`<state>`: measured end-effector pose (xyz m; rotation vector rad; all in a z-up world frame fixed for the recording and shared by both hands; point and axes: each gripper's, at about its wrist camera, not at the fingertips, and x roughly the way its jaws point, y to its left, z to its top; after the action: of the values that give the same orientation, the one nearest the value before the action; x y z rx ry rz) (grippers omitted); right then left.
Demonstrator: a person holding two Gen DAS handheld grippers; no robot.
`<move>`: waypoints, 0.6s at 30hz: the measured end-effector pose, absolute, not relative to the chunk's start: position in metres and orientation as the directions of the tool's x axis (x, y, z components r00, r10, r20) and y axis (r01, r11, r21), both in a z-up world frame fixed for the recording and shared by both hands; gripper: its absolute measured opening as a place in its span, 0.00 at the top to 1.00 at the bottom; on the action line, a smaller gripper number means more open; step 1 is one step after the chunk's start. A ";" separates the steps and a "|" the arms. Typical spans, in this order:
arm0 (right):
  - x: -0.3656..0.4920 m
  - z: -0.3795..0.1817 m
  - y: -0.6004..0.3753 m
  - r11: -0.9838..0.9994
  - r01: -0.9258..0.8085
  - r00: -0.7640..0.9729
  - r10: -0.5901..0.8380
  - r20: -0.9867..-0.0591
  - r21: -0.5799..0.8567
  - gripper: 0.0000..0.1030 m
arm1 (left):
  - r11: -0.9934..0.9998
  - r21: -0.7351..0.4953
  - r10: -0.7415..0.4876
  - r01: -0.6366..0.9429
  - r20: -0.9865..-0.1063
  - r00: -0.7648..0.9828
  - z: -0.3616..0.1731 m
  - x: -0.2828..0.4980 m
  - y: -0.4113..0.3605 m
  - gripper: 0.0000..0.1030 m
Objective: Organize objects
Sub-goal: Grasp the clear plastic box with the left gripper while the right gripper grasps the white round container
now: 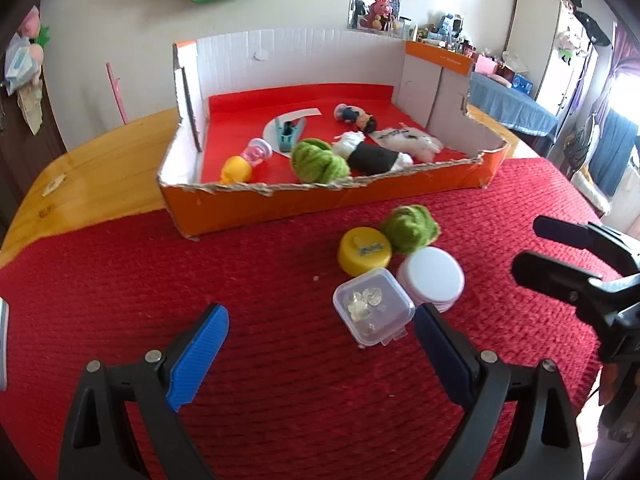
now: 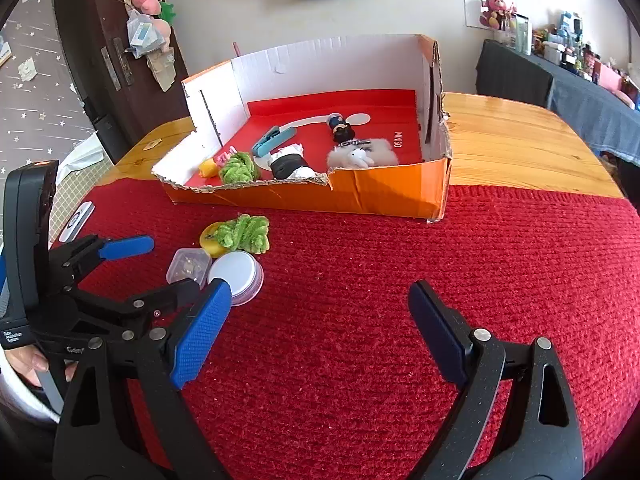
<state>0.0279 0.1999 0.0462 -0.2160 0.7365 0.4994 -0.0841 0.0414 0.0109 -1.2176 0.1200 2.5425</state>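
An orange cardboard box (image 1: 320, 196) (image 2: 384, 192) with a red floor holds a green yarn bundle (image 1: 318, 160), a rolled black-and-white cloth (image 1: 374, 156), a white fluffy toy (image 1: 412, 140), a teal clip (image 1: 290, 132), small dolls and a yellow toy. On the red mat in front lie a second green yarn bundle (image 1: 410, 228) (image 2: 244, 234), a yellow cap (image 1: 364, 250), a white round lid (image 1: 432, 278) (image 2: 236, 270) and a clear pin box (image 1: 374, 308) (image 2: 188, 266). My left gripper (image 1: 320, 340) (image 2: 156, 264) is open, just before the pin box. My right gripper (image 2: 320, 320) (image 1: 528, 246) is open and empty over bare mat.
The red knitted mat (image 1: 280, 360) covers a wooden table (image 1: 100, 176) (image 2: 520, 152). A white device (image 2: 78, 216) lies at the mat's left edge. A dark door stands at the back left, and cluttered furniture at the right.
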 end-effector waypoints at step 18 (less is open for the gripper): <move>0.047 0.025 0.247 0.868 -0.476 0.616 0.214 -0.758 -0.142 0.12 | -0.928 -0.036 0.263 -0.371 -0.768 -0.583 0.014 -0.095 0.017 0.09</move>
<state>0.0469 0.2468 0.0252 -0.3482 0.8161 0.4066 -0.0954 0.0171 0.0136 -1.1877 0.1818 2.5097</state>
